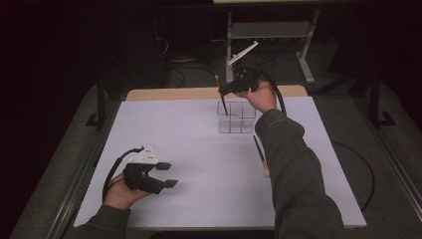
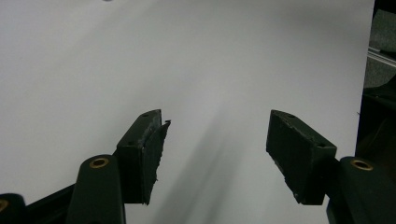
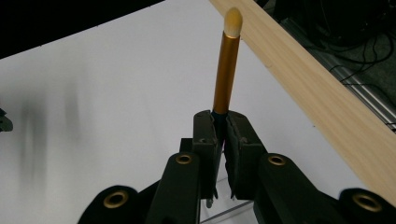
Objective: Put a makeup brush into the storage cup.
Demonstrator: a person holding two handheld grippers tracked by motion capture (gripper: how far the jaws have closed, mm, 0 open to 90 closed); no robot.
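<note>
My right gripper (image 1: 222, 91) is raised over the far middle of the table, shut on a makeup brush (image 1: 224, 103). The brush hangs nearly upright with its dark handle reaching down into a clear acrylic organizer (image 1: 237, 119). In the right gripper view the jaws of my right gripper (image 3: 222, 126) clamp the brush (image 3: 227, 70) below its gold ferrule, pale bristles pointing away, and a corner of the organizer (image 3: 219, 212) shows beneath. My left gripper (image 1: 169, 174) rests low at the near left, open, with nothing between its jaws (image 2: 217, 140).
A second dark-handled brush (image 1: 258, 148) lies on the white table cover (image 1: 199, 164) beside the right forearm. A wooden strip (image 1: 199, 93) runs along the table's far edge. Cables and a metal stand (image 1: 268, 30) sit on the floor beyond.
</note>
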